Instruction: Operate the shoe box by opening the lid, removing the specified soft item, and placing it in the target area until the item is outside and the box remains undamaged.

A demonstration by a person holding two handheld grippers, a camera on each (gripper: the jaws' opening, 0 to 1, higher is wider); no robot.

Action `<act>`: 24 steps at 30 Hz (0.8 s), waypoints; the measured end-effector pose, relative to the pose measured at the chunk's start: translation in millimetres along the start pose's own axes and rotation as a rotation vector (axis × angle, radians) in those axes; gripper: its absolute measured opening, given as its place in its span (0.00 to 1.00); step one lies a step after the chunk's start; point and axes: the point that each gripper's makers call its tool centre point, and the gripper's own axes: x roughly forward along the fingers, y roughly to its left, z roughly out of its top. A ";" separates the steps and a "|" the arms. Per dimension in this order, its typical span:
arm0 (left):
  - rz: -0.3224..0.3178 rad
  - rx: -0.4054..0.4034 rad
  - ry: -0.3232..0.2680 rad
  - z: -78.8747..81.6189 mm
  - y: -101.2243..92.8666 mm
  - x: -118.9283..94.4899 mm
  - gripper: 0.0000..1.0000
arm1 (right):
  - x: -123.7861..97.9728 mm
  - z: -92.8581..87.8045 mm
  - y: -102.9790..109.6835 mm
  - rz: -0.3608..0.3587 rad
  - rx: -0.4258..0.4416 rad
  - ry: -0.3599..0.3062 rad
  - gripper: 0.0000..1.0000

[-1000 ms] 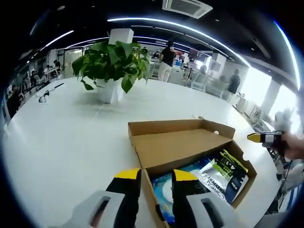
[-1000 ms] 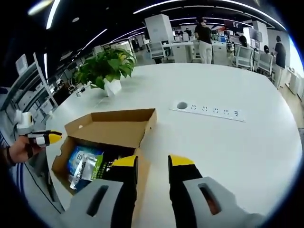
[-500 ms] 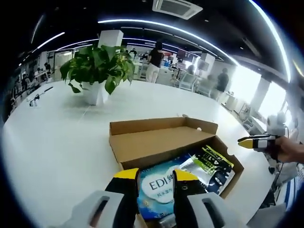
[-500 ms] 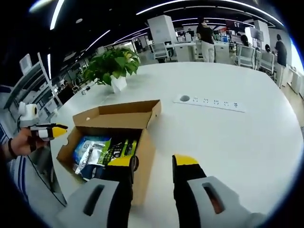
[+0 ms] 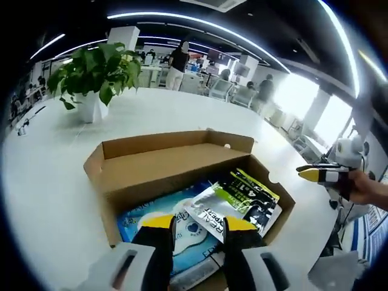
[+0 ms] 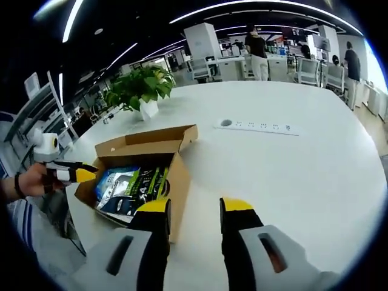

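Closer now, left gripper (image 5: 197, 225) above open box (image 5: 182, 159) (plant (image 5: 94, 63) behind)

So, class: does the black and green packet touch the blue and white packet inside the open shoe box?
Touching. In the left gripper view the black and green packet lies overlapping the blue and white packet inside the shoe box, no gap between them.

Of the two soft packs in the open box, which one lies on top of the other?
The green and black pack lies on top; it overlaps the blue and white pack.
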 end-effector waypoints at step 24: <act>-0.050 -0.103 0.121 -38.9 -21.9 26.4 0.25 | -36.3 -23.3 -7.7 -0.011 0.036 -0.045 0.29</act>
